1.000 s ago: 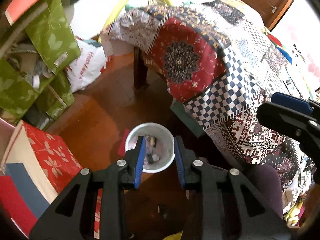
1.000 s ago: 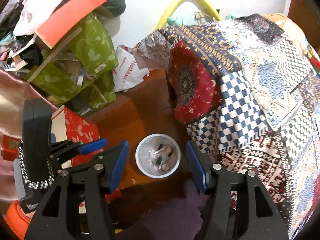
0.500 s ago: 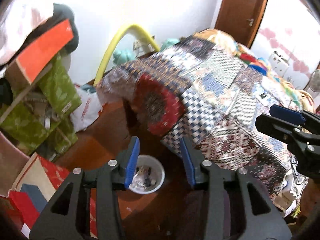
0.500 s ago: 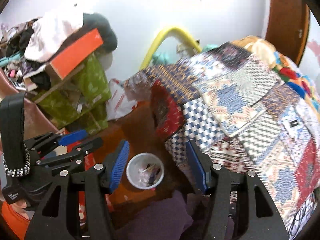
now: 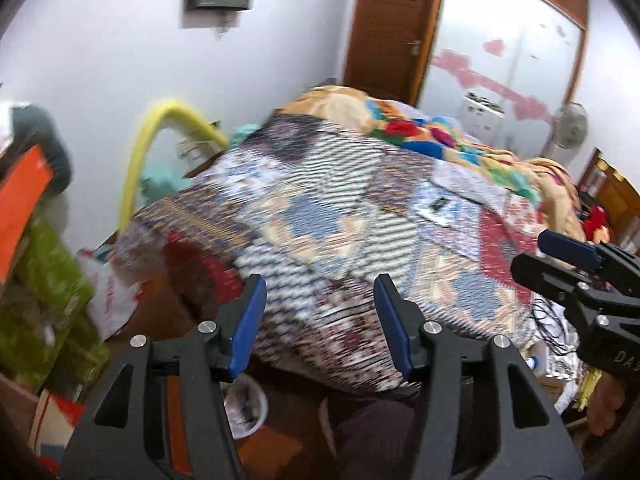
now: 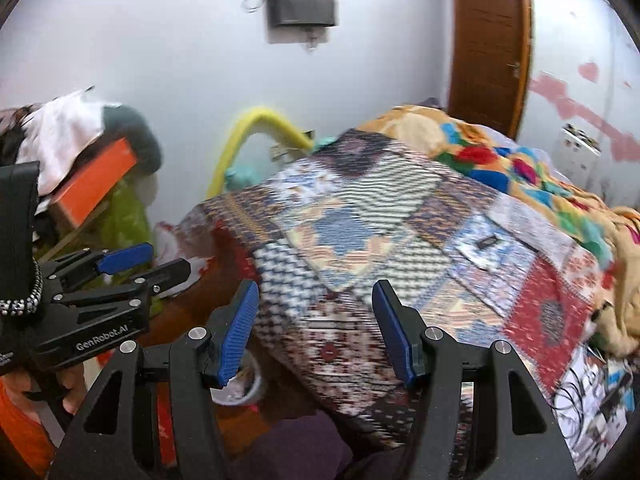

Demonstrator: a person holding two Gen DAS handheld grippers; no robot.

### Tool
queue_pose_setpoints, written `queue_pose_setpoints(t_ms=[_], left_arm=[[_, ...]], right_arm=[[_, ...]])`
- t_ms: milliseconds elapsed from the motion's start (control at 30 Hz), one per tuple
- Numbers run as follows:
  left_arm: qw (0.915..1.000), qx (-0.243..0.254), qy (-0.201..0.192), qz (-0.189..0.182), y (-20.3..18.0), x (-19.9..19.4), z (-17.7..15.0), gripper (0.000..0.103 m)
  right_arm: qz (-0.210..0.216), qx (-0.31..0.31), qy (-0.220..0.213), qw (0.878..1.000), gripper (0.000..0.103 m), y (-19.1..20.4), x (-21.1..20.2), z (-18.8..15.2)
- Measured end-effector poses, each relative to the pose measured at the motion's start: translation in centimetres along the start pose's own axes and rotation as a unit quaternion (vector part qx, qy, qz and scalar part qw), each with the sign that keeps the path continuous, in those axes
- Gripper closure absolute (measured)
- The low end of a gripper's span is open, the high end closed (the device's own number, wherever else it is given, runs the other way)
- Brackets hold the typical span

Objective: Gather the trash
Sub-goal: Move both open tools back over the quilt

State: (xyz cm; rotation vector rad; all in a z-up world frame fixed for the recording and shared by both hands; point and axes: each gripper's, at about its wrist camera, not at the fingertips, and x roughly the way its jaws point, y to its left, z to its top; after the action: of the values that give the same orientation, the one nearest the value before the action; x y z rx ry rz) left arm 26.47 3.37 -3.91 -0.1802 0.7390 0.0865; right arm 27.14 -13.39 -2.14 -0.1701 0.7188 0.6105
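A small white trash bin (image 5: 246,410) with scraps inside stands on the brown floor by the bed, low in the left wrist view. It also shows in the right wrist view (image 6: 242,386), partly behind a finger. My left gripper (image 5: 320,322) is open and empty, raised above the bed's edge. It also shows at the left of the right wrist view (image 6: 142,264). My right gripper (image 6: 316,326) is open and empty, also over the bed's edge. It shows at the right of the left wrist view (image 5: 560,256).
A bed under a patchwork quilt (image 5: 360,216) fills the middle and right. Green bags (image 5: 44,304) and an orange box (image 6: 94,182) are piled at the left. A yellow hoop (image 5: 160,136) leans by the wall. A brown door (image 6: 486,48) stands behind the bed.
Both grippers have lifted and tilted up from the bin toward the bed and wall. The left gripper's jaws have opened wider. The bin has slid to the bottom of both views.
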Motion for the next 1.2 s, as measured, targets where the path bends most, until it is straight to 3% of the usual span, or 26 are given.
queue_pose_setpoints(t_ms=[200, 533, 767, 1000, 1200], left_arm=[[0.9977, 0.038, 0.015, -0.054, -6.6, 4.8, 2.7, 0.048], [0.991, 0.08, 0.061, -0.087, -14.7, 14.1, 4.8, 0.048], [0.9881, 0.084, 0.096, -0.087, -16.7, 21.6, 6.2, 0.048], [0.9867, 0.091, 0.119, -0.064, -16.4, 28.3, 6.8, 0.048], [0.9872, 0.077, 0.127, -0.058, -15.8, 32.9, 6.9, 0.048]], right_arm=[[-0.05, 0.044, 0.006, 0.998, 0.048, -6.5, 0.0, -0.5], [-0.096, 0.132, 0.047, 0.985, 0.048, -18.4, 3.6, -2.1], [-0.08, 0.137, 0.081, 0.984, 0.048, -22.9, 8.5, -2.3], [-0.061, 0.124, 0.117, 0.983, 0.048, -26.2, 16.9, -1.6], [-0.049, 0.177, 0.128, 0.975, 0.048, -29.5, 23.4, -1.1]])
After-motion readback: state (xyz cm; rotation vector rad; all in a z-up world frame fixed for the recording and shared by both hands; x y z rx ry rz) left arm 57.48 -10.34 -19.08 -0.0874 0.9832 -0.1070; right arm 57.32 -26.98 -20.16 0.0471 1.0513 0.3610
